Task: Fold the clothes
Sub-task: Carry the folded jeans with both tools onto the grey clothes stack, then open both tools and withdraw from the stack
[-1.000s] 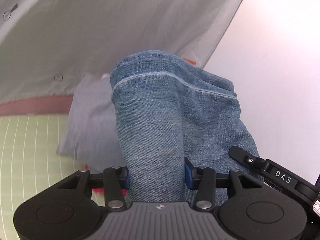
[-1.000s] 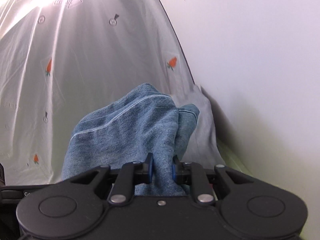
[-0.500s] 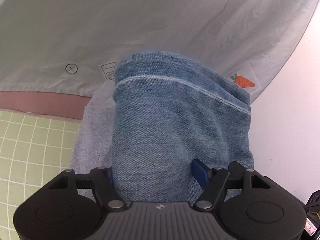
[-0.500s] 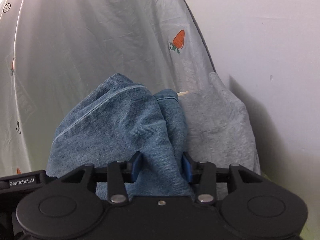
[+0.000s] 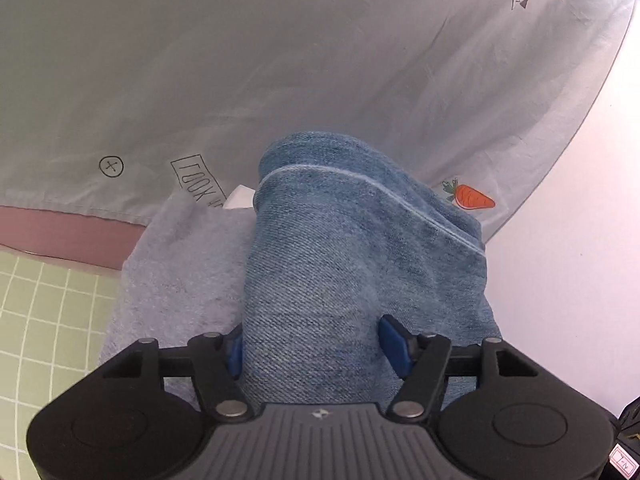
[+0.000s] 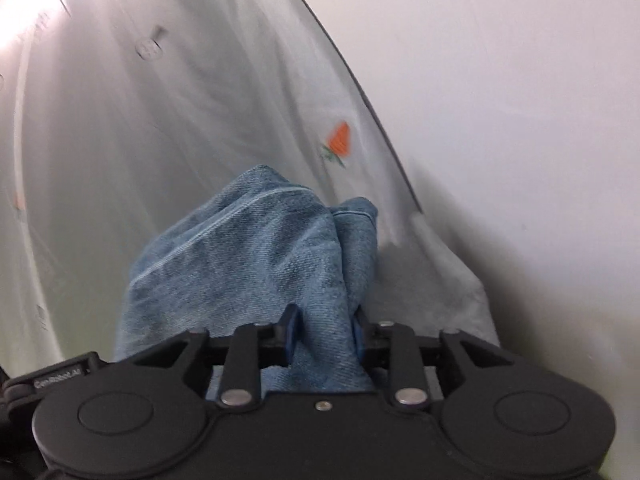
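Denim garment (image 5: 352, 280) is bunched into a thick fold and sits between both grippers, raised in front of a pale curtain (image 5: 280, 60) printed with carrots and small symbols. Left gripper (image 5: 316, 344): blue pads (image 5: 394, 340) spread wide, a thick wad of denim filling the gap and touching both pads, so it's grasping the fabric with a loose, wide bite. Right gripper (image 6: 325, 334): pads closer together, clamped on a narrower pinch of the same denim (image 6: 256, 256), cloth rising from the jaws into a peaked fold with a light seam line running across it. Grey cloth (image 5: 180, 264) lies behind and left of the denim in the left view; it shows at right in the right view (image 6: 436, 280). Green grid mat (image 5: 44, 320) at lower left, white wall (image 5: 560, 260) to the right.
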Demonstrator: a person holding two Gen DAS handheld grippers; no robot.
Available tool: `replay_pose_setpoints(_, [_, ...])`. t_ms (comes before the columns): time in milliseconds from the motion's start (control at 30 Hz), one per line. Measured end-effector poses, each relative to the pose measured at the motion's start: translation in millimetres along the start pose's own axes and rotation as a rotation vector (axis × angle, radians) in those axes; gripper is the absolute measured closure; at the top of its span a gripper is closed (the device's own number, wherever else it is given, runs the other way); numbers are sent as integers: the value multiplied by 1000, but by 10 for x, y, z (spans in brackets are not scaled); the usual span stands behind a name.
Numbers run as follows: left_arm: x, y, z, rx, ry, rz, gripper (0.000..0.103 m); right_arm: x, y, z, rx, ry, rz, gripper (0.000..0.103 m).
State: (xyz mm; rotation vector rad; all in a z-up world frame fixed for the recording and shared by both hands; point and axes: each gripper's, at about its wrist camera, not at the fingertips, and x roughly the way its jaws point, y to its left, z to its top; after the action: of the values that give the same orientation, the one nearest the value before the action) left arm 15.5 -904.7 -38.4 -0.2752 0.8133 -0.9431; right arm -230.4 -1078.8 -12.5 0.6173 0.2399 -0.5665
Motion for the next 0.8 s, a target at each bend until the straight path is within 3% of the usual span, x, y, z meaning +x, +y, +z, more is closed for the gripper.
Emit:
replay_pose_setpoints(67, [-87, 1, 46, 17, -14, -5, 27, 42, 20, -63, -23, 20, -41, 56])
replay_pose_setpoints(133, [-216, 6, 61, 54, -32, 7, 19, -38, 129, -125, -72, -6, -61, 29])
replay_pose_setpoints(167, [-292, -20, 58, 72, -36, 17, 18, -53, 150, -127, -88, -13, -66, 24])
replay_pose_setpoints(367, [-1010, -219, -113, 220, -72, 129, 6, -395, 323, -59, -120, -34, -116, 18])
replay_pose_setpoints(467, [-1319, -236, -273, 233, -63, 145, 0, -630, 416, -84, -160, -22, -145, 18])
replay_pose_setpoints(700, [-2140, -375, -854, 321, -78, 195, 0, -1428, 628, -496, -246, 40, -175, 17])
replay_pose_setpoints(800, [-2382, -367, -1093, 329, -47, 186, 0, -1741, 723, -703, -269, 63, -188, 9])
